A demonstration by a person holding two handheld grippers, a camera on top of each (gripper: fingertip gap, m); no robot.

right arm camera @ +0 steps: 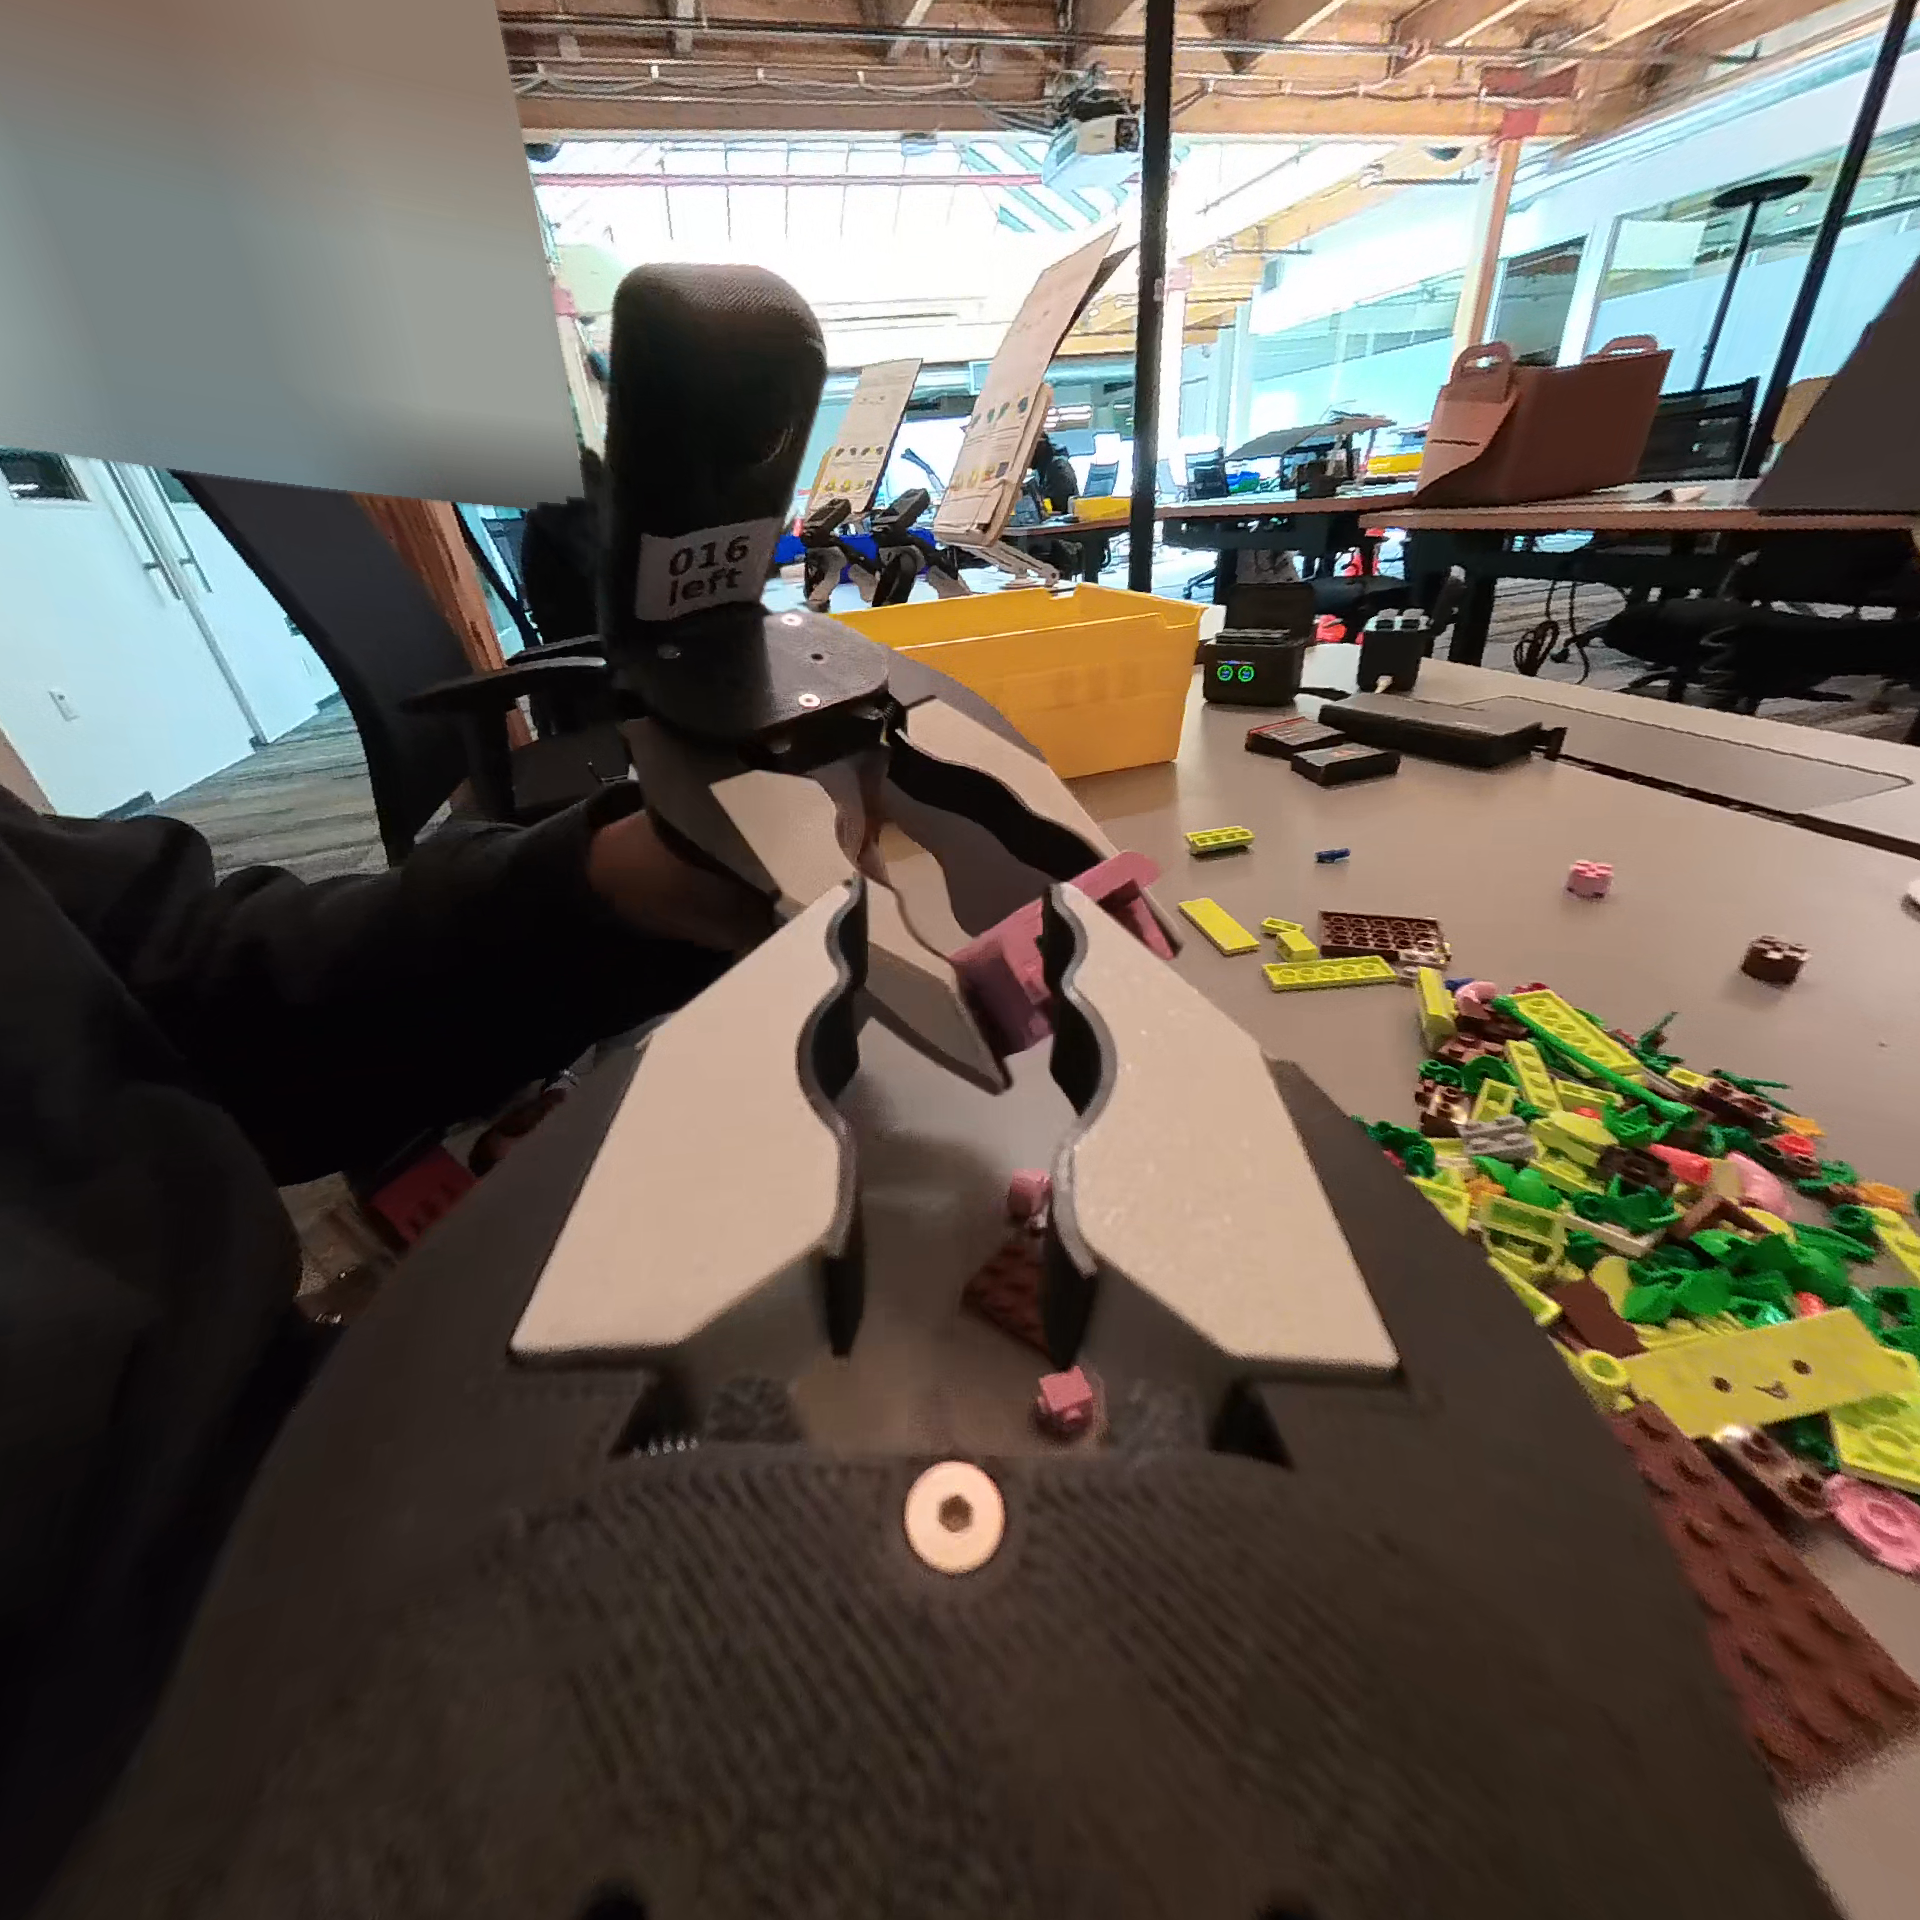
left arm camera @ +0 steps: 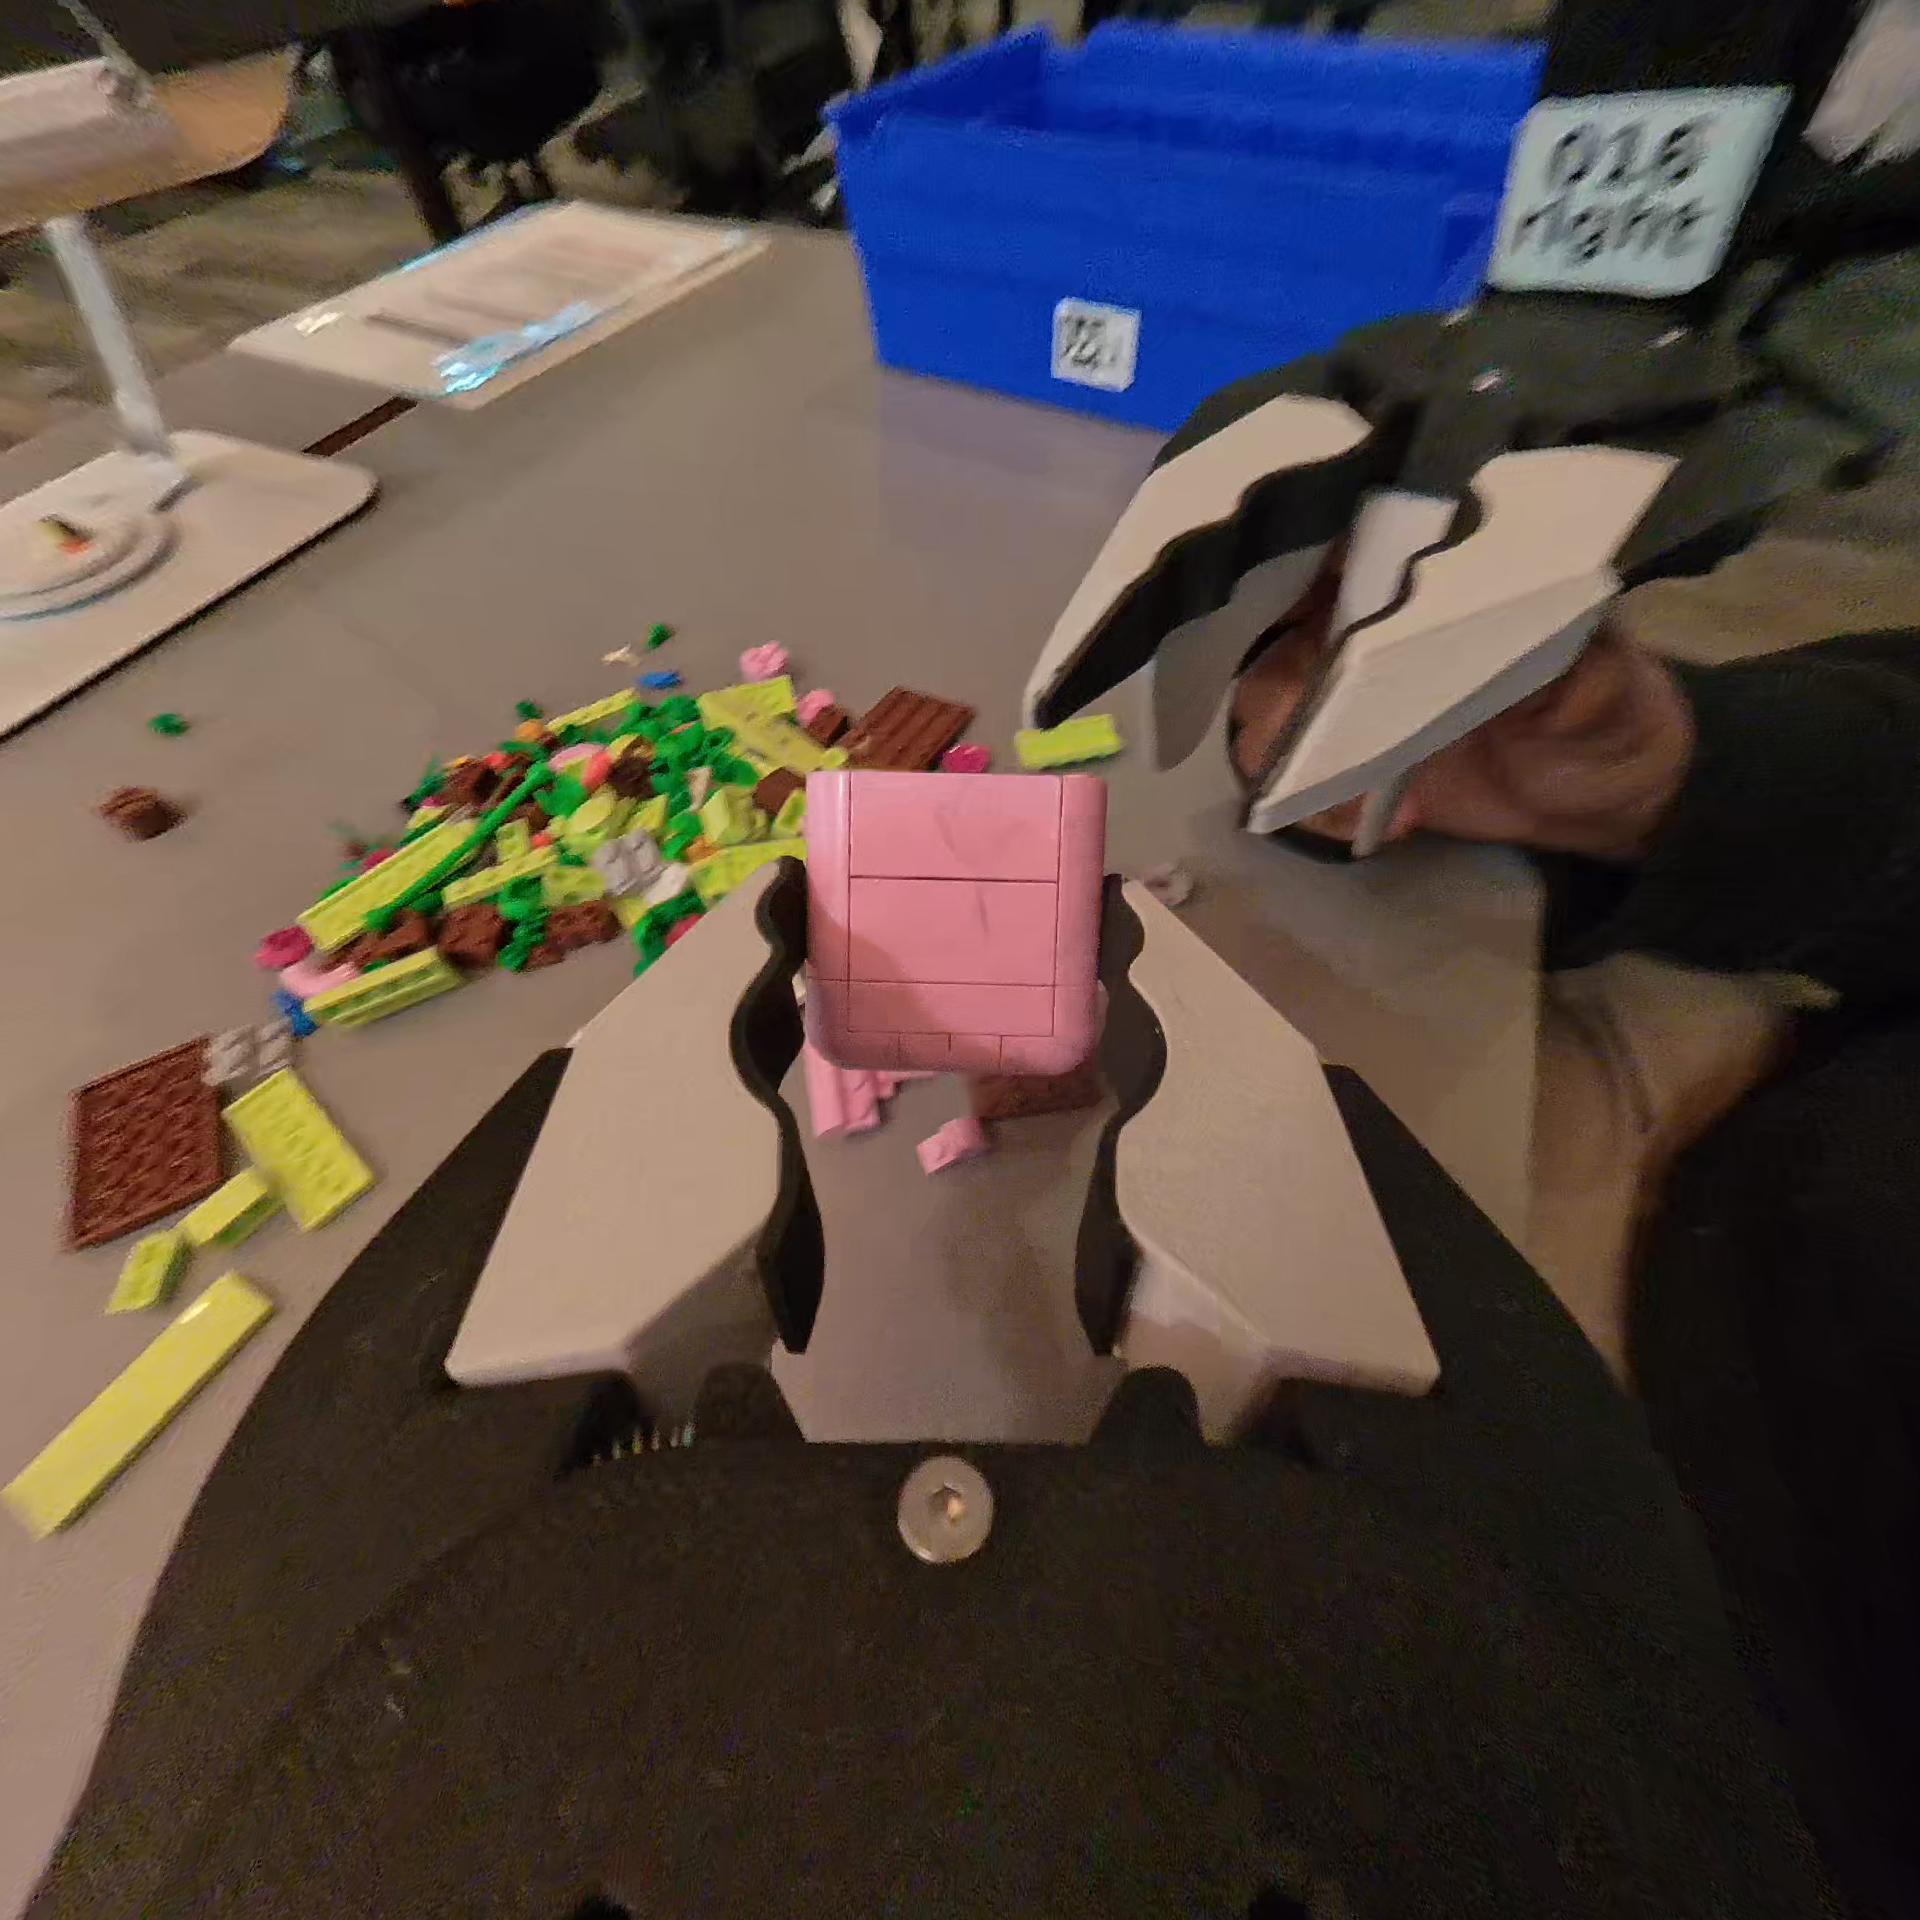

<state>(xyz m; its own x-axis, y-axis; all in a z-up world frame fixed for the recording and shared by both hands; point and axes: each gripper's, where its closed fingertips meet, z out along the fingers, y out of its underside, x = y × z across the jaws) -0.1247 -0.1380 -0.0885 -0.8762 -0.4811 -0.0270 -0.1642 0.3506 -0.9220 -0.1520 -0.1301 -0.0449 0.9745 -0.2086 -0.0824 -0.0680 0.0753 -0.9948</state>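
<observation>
My left gripper [left arm camera: 951,888] is shut on a pink brick-built block [left arm camera: 951,920] with smooth tiled faces and holds it above the grey table [left arm camera: 675,468]. The block also shows in the right wrist view [right arm camera: 1003,982], behind my right gripper's fingers, clamped by the left gripper's near finger [right arm camera: 914,997]. My right gripper [right arm camera: 954,896] is open and empty, close to the block. In the left wrist view it [left arm camera: 1153,769] hangs to the upper right of the block. Loose pink pieces [left arm camera: 862,1101] and a small brown plate [right arm camera: 1013,1288] lie below.
A pile of green, lime, brown and pink bricks [left arm camera: 582,831] lies left of the block and shows at the right in the right wrist view [right arm camera: 1662,1174]. A blue bin [left arm camera: 1143,208] and a lamp base [left arm camera: 156,520] stand behind. A yellow bin [right arm camera: 1049,665] stands farther off. My left gripper's tips are some 7 cm from the small brown plate [right arm camera: 1013,1288].
</observation>
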